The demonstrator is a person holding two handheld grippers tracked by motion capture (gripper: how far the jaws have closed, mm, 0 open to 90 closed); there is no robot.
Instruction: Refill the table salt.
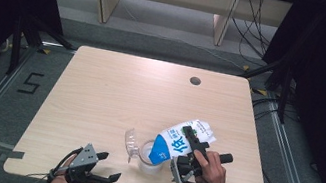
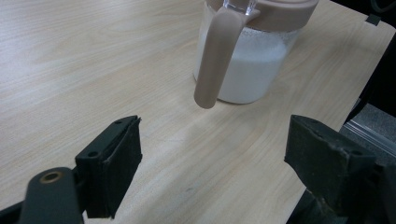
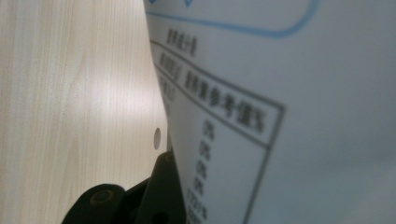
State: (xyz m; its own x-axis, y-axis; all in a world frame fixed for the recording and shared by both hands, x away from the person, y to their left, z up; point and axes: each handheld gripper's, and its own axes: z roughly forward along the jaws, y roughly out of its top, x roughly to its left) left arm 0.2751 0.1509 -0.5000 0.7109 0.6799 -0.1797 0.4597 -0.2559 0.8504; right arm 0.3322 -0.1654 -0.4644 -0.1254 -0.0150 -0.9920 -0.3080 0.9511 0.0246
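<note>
Here the right tongs (image 1: 190,149) clench a tilted blue-and-white milk carton (image 1: 177,142) over a clear plastic jug (image 1: 149,157); left tongs (image 1: 105,165) released, the light wooden tabletop (image 1: 115,93) otherwise bare nearby.

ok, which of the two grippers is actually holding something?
The right gripper: its jaws clamp the blue-and-white milk carton, tipped over the clear plastic jug with pinkish-brown lid and handle. The left gripper sits open on nothing, near the table's front edge.

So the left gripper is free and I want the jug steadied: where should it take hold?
Probably the handle. It hangs down the near side of the jug, facing the open left gripper, so come straight in along the table and close across its narrow width. The round body looks too wide and smooth for a sure grip.
</note>
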